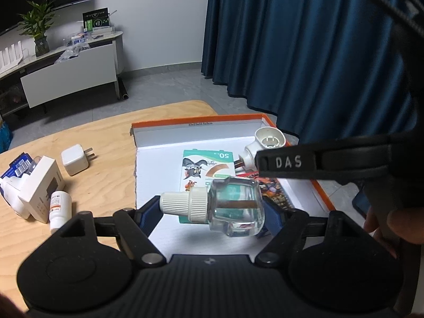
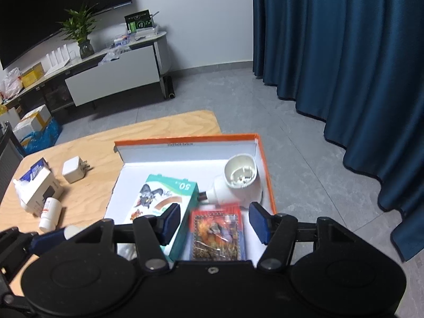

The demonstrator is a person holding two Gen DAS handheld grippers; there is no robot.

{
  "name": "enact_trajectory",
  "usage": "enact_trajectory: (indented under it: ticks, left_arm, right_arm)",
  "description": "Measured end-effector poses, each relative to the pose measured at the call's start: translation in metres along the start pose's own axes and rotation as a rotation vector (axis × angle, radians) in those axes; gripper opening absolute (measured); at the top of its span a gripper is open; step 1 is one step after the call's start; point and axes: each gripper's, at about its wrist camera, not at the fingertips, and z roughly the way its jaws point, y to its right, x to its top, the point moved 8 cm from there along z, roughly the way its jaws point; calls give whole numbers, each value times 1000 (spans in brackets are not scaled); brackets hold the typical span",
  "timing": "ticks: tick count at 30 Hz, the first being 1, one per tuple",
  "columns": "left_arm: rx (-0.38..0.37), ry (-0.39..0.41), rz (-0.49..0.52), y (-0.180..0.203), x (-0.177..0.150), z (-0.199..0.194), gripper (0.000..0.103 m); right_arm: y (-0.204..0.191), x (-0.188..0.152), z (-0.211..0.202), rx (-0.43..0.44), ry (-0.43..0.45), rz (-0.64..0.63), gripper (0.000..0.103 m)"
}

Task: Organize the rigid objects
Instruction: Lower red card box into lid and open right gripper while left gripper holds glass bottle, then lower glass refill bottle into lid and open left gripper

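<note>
My left gripper (image 1: 212, 209) is shut on a clear glass refill bottle (image 1: 233, 206) with a white cap, held sideways above the orange-rimmed box (image 1: 196, 124). In the box lie a green carton (image 1: 204, 164), a white plug-in heater (image 1: 267, 145) and a red card pack (image 1: 275, 190). My right gripper (image 2: 214, 222) is open and empty, hovering over the card pack (image 2: 217, 233) in the box (image 2: 185, 139), with the carton (image 2: 161, 196) and heater (image 2: 238, 182) just beyond. The right gripper's body crosses the left wrist view at the right.
On the wooden table (image 1: 111, 132) left of the box lie a white charger (image 1: 75, 159), a white box (image 1: 39, 185), a small white pill bottle (image 1: 59, 209) and a blue packet (image 1: 18, 167). Blue curtains hang at the right, a TV cabinet stands at the far left.
</note>
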Motion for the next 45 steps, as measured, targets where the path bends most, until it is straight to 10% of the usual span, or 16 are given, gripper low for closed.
enact_trajectory:
  ticks: [14, 45]
  left_arm:
    - [-76, -9, -3, 12, -3, -5, 83]
    - [167, 26, -172, -90, 1, -39, 88]
  right_arm:
    - [6, 7, -20, -21, 52, 18, 71]
    - [-46, -6, -28, 43, 37, -19, 83]
